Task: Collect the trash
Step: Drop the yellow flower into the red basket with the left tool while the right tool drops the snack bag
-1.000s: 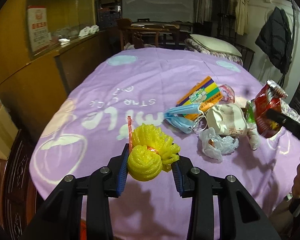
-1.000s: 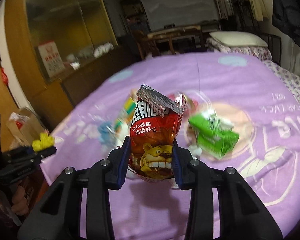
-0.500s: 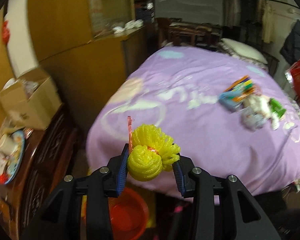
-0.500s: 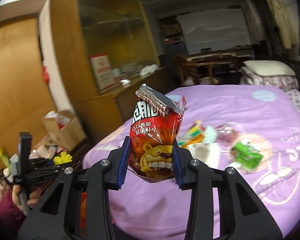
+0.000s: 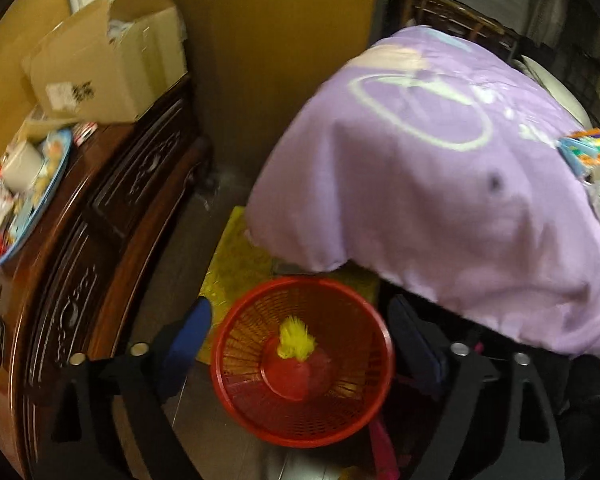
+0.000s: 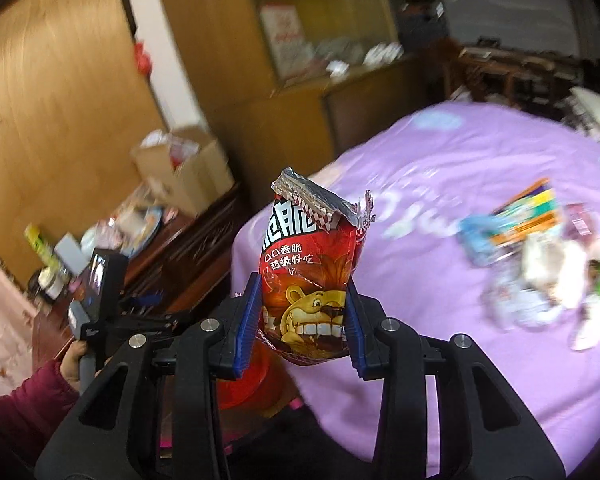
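Observation:
My left gripper [image 5: 300,332] is open and empty above a red mesh basket [image 5: 236,392] on the floor. A yellow foam net [image 5: 296,342] lies inside the basket. My right gripper [image 6: 300,320] is shut on a red snack bag [image 6: 310,276] with a lion face, held upright in the air left of the table. The basket shows partly behind the right fingers [image 6: 244,384]. The left gripper's body [image 6: 100,296] shows at the left of the right wrist view. More trash [image 6: 540,248] lies on the purple tablecloth [image 6: 440,184].
A dark carved wooden cabinet [image 5: 112,208] stands left of the basket, with a cardboard box [image 5: 104,60] and a cluttered blue plate [image 5: 52,184] on top. The purple-covered table [image 5: 440,168] overhangs the basket on the right. A yellow mat [image 5: 236,256] lies on the floor.
My left gripper swung left and down over the basket, opened and let the yellow foam net fall in. My right gripper carried the snack bag left, off the table.

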### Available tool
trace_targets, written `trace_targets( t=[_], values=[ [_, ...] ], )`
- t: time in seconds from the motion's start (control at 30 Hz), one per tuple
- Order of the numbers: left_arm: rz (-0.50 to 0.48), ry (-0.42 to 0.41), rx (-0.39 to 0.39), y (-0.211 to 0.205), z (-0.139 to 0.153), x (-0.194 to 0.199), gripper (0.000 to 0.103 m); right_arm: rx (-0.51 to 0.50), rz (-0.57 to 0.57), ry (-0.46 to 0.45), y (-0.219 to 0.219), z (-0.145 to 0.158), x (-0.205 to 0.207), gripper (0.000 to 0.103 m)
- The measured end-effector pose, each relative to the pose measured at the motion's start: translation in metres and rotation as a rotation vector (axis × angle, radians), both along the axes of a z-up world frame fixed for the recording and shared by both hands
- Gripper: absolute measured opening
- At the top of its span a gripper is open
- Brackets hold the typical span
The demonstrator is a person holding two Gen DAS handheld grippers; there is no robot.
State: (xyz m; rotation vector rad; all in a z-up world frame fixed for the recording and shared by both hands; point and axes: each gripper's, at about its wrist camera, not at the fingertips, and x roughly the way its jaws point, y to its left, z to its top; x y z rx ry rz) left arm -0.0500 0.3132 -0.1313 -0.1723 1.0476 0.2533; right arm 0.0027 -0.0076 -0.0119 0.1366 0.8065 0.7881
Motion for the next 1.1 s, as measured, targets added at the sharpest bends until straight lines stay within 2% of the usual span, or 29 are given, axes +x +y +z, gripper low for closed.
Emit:
trace_targets(
  t=[0.13,0.23,0.33,0.4,0.47,0.7,0.83,1.1],
  values=[
    [0.092,-0.028,0.023,0.028,-0.002,-0.010,0.097,-0.065,0.127,0.069,0.058,-0.021,0.000,0.041],
    [0.185,-0.047,0.068,0.053,-0.003,-0.021,0.097,-0.116,0.232,0.122,0.105,-0.039,-0.006,0.041],
    [0.231,-0.043,0.081,0.073,-0.006,-0.028,0.097,-0.148,0.318,0.157,0.144,-0.053,-0.011,0.042],
    [0.253,-0.041,0.096,0.081,-0.008,-0.032,0.097,-0.158,0.374,0.179,0.167,-0.060,-0.014,0.048],
    [0.270,-0.041,0.107,0.088,-0.010,-0.036,0.097,-0.148,0.409,0.208,0.181,-0.064,-0.016,0.066],
    [0.278,-0.059,0.083,0.095,-0.014,-0.042,0.097,-0.193,0.409,0.173,0.194,-0.068,-0.020,0.066],
    [0.250,-0.061,0.101,0.087,-0.012,-0.037,0.097,-0.165,0.360,0.188,0.177,-0.065,-0.012,0.066],
    [0.170,-0.114,0.132,0.050,0.017,-0.027,0.097,-0.103,0.261,0.130,0.133,-0.039,-0.009,0.067]
  ],
)
